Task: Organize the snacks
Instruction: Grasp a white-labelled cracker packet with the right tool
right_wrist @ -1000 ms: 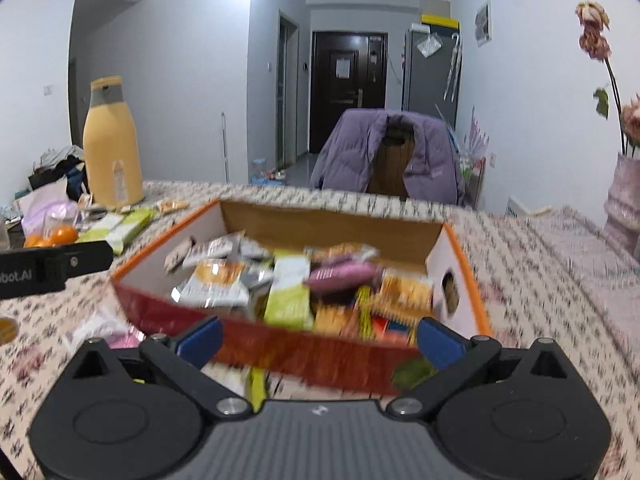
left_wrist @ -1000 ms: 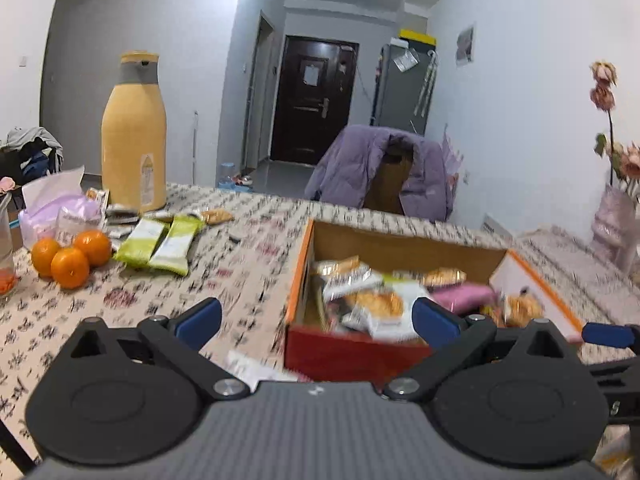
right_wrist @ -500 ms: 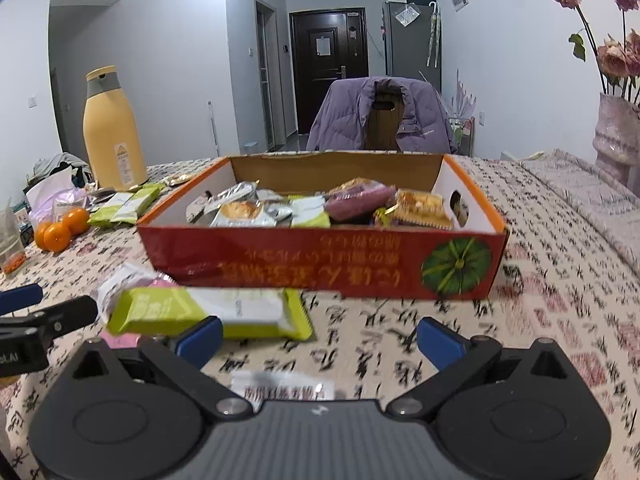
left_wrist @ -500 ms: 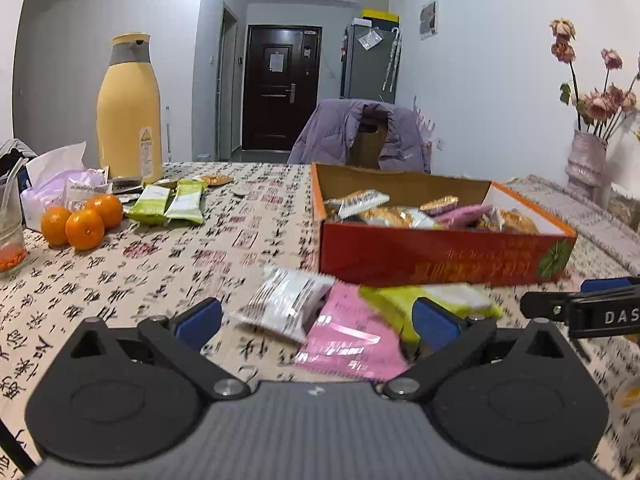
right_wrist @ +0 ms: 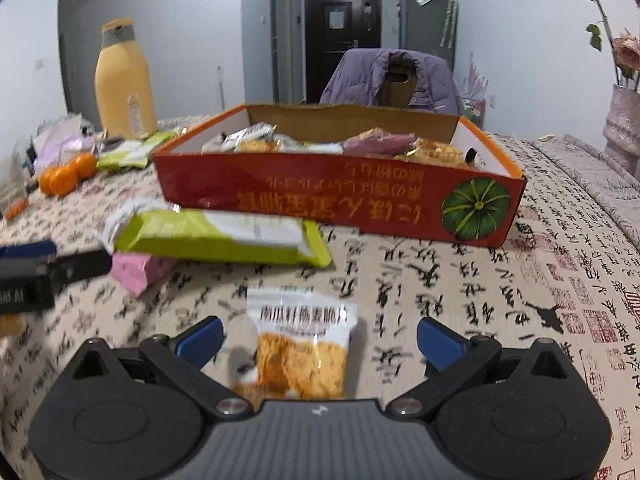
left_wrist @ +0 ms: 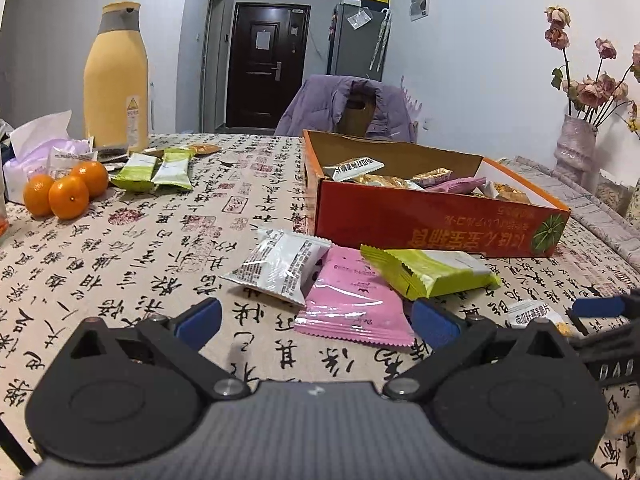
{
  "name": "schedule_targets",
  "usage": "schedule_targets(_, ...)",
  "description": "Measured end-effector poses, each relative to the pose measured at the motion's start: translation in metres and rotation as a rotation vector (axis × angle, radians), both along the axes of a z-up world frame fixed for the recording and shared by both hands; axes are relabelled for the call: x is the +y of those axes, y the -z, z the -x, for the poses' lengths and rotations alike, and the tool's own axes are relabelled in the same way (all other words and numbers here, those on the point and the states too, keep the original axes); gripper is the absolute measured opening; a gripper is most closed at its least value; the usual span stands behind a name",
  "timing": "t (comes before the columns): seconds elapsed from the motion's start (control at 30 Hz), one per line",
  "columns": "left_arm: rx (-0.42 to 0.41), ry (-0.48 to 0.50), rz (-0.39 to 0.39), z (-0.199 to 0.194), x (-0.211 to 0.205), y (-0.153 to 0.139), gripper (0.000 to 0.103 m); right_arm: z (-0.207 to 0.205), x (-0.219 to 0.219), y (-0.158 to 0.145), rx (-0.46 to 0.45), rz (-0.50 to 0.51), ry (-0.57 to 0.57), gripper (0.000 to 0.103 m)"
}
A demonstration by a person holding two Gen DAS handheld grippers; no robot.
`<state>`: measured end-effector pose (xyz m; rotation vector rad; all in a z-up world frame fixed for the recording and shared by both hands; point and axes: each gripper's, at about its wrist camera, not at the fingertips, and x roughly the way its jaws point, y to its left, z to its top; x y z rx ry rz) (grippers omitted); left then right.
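Note:
A red cardboard box (left_wrist: pixel 432 226) (right_wrist: pixel 340 204) holding several snack packets stands on the patterned table. In front of it lie a white packet (left_wrist: pixel 280 266), a pink packet (left_wrist: pixel 352 300) (right_wrist: pixel 138 270) and a lime-green packet (left_wrist: pixel 432 270) (right_wrist: pixel 224 236). My left gripper (left_wrist: pixel 316 320) is open low over the table, just short of the pink packet. My right gripper (right_wrist: pixel 320 336) is open with a clear-and-white packet of orange crisps (right_wrist: pixel 300 344) (left_wrist: pixel 534 314) lying between its fingers, untouched. Two more green packets (left_wrist: pixel 154 168) rest far left.
A tall yellow bottle (left_wrist: pixel 116 80), three oranges (left_wrist: pixel 66 192) and a tissue pack (left_wrist: pixel 38 144) sit at the table's left. A chair with a purple jacket (left_wrist: pixel 344 108) stands behind the table. A vase of dried roses (left_wrist: pixel 576 152) is at the right.
Both grippers have dropped and pulled back from above the box to the table in front of it. The loose packets and the crisps packet have come into close view.

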<state>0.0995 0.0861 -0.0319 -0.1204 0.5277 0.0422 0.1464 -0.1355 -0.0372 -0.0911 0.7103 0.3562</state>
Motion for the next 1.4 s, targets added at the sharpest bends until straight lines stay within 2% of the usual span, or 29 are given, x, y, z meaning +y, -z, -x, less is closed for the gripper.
schedule_targets(0.07,0.003,0.000,0.002,0.000,-0.001,0.000,0.103,0.004,0.000,0.003,0.006,0.016,-0.009,0.092)
schedule_targets(0.2,0.003,0.005,0.006,0.000,-0.001,0.000,0.103,0.008,-0.002,0.003,0.006,0.010,-0.015,0.080)
schedule_targets(0.3,0.001,0.012,0.011,0.000,0.000,0.000,0.103,0.009,-0.005,0.001,0.002,-0.001,-0.004,0.062)
schedule_targets(0.37,0.000,0.015,0.014,0.001,0.000,0.000,0.103,0.008,-0.008,-0.001,-0.001,-0.008,0.011,0.045)
schedule_targets(0.4,0.000,0.017,0.015,0.001,-0.001,0.000,0.103,0.008,-0.009,-0.002,-0.001,-0.011,0.012,0.043)
schedule_targets(0.67,0.006,0.017,0.018,0.001,0.000,0.001,0.103,0.010,-0.012,-0.005,-0.027,-0.033,0.008,0.040)
schedule_targets(0.9,0.047,0.005,0.002,-0.009,-0.003,-0.002,0.103,0.009,-0.028,-0.016,-0.073,-0.060,0.050,0.040)
schedule_targets(1.33,0.090,0.023,-0.075,-0.037,-0.031,-0.009,0.103,0.005,-0.063,-0.019,-0.092,-0.100,0.133,0.040)
schedule_targets(1.4,0.110,0.017,-0.070,-0.044,-0.032,-0.006,0.099,0.005,-0.067,-0.020,-0.096,-0.105,0.142,0.040)
